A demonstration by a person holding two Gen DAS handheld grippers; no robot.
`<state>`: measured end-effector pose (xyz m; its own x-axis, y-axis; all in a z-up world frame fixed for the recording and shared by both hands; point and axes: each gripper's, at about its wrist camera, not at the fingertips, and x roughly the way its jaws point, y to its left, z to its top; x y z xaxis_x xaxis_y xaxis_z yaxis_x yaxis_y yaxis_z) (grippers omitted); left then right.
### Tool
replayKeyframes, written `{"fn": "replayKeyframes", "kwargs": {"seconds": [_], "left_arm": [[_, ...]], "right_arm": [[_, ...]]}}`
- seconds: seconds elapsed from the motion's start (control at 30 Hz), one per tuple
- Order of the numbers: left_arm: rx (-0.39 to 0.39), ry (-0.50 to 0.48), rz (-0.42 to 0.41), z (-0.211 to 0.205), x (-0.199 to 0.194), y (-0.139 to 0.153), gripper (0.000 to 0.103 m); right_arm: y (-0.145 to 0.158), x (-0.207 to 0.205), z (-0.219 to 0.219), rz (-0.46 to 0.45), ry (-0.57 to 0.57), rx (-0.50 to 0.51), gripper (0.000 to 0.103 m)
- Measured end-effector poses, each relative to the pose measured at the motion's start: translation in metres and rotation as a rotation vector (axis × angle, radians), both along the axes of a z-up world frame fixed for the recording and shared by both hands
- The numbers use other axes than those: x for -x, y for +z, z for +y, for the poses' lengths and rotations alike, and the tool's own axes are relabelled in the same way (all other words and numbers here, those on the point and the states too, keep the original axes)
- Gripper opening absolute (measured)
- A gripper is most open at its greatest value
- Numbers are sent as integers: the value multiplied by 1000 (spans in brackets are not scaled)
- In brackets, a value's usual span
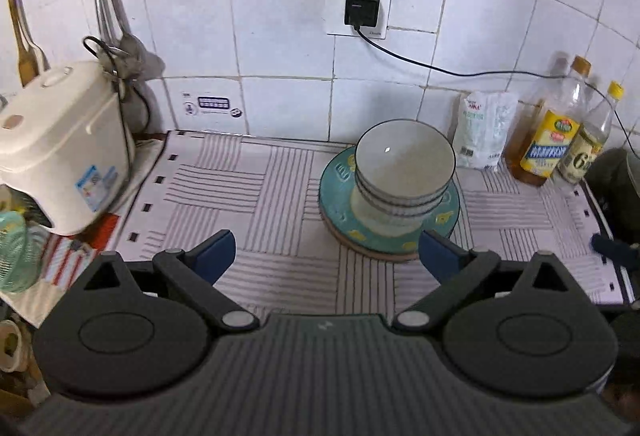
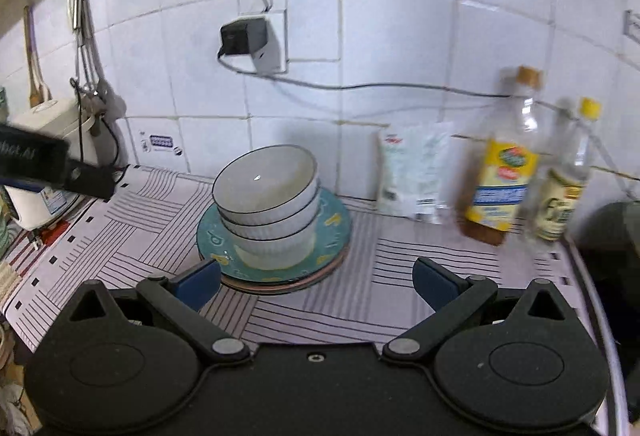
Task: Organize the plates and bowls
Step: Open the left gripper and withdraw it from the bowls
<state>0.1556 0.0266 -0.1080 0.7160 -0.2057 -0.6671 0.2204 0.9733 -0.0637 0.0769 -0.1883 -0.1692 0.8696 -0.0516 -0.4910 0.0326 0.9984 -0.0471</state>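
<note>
Bowls [image 2: 266, 204]: three nested, stacked on teal plate [image 2: 336, 232]
Left gripper [image 1: 326, 256]: jaws wide, empty
Right gripper [image 2: 316, 282]: jaws wide, empty

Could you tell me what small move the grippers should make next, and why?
Probably ease both back. The white bowls already sit nested on the teal plate, atop a pinkish plate, and the left gripper and right gripper are open, holding nothing.
</note>
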Motion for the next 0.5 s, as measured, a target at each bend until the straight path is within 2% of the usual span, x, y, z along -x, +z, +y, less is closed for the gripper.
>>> {"fn": "replayKeyframes", "kwargs": {"seconds": [0.13, 0.3, 0.5], "left_arm": [[-49, -6, 28, 7, 17, 7, 99], [-81, -12, 10, 15, 41, 16, 99], [-120, -10, -27, 21, 65, 25, 99]], "right_arm": [[20, 24, 3, -2, -46, 1, 103], [41, 55, 11, -2, -106, 24, 103], [55, 77, 4, 58, -165, -40, 103]]}}
